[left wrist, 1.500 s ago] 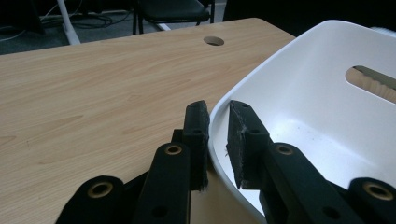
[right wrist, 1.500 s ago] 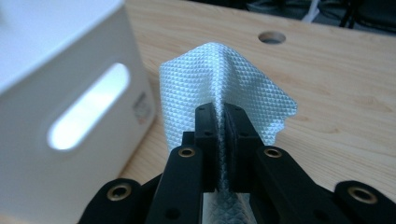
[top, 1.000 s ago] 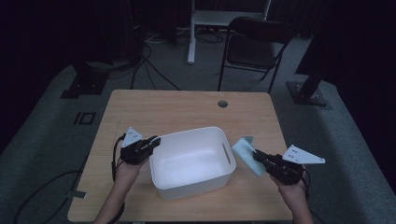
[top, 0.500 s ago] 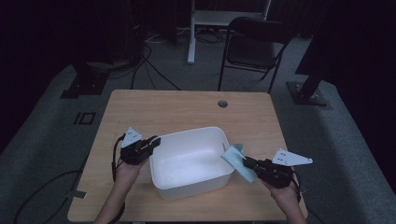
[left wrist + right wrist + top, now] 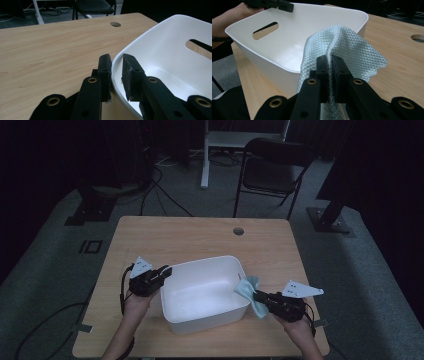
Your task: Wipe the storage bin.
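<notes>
- Presently, your right gripper (image 5: 261,295), at lower right of the high view, pinches a pale blue waffle-weave cloth (image 5: 347,50) between jaws pressed together on its folds.
- The cloth (image 5: 250,287) hangs at the right rim of the white tub (image 5: 202,265), its upper corner over the edge, its lower part outside against the wall.
- Your left gripper (image 5: 115,72) straddles the tub's left rim (image 5: 117,58), one jaw outside, one inside; the jaws stand slightly apart from the wall, so you are bracing loosely at best.
- The tub sits at centre of the bench (image 5: 200,232); its bottom appears bare.
- Risk: if you release now, most of the cloth would likely slide down outside the wall onto the bench, because its bulk hangs beyond the rim.
- Risk: pushing the cloth against the rim could shove or tip the light tub, since your left jaws are not clamped on it.
- Compared with one second ago, your right gripper has travelled leftward, bringing the cloth from beside the tub to its rim; your left gripper has stayed put.
</notes>
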The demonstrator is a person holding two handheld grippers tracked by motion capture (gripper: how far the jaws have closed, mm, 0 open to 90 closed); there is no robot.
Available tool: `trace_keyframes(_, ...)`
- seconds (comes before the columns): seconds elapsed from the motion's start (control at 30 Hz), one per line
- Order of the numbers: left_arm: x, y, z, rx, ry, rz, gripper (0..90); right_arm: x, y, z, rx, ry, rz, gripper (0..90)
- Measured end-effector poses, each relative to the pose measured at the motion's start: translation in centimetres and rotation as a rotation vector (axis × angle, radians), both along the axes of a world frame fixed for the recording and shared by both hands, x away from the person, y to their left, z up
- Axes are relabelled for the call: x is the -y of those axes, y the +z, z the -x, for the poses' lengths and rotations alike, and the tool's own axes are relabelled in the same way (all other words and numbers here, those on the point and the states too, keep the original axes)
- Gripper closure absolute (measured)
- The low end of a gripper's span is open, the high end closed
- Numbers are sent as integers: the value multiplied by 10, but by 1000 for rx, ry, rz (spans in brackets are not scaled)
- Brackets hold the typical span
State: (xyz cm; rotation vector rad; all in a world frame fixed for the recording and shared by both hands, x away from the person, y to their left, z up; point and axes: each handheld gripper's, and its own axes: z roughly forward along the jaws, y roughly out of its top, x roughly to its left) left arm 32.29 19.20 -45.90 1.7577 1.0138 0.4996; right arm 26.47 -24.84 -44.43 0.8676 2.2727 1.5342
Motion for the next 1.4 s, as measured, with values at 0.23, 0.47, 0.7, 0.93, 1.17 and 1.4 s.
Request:
trace_keyframes(0.23, 2, 0, 1, 2, 9, -11, 780, 0, -3, -2, -8, 6, -14, 854)
trace_keyframes(0.47, 2, 1, 1, 3, 13, -14, 781, 0, -4, -3, -2, 4, 4, 856)
trace_keyframes(0.7, 3, 1, 1, 2, 16, -14, 780, 0, -7, -6, -16, -3, -2, 857)
trace_keyframes(0.93, 3, 1, 1, 2, 16, -15, 780, -3, -15, -11, -47, -14, 23, 858)
trace_keyframes(1.17, 4, 0, 1, 2, 2, -12, 780, -2, -12, -12, -43, -23, 21, 857)
trace_keyframes(1.4, 6, 1, 1, 4, 2, -19, 780, 2, -4, -14, -28, -25, -10, 857)
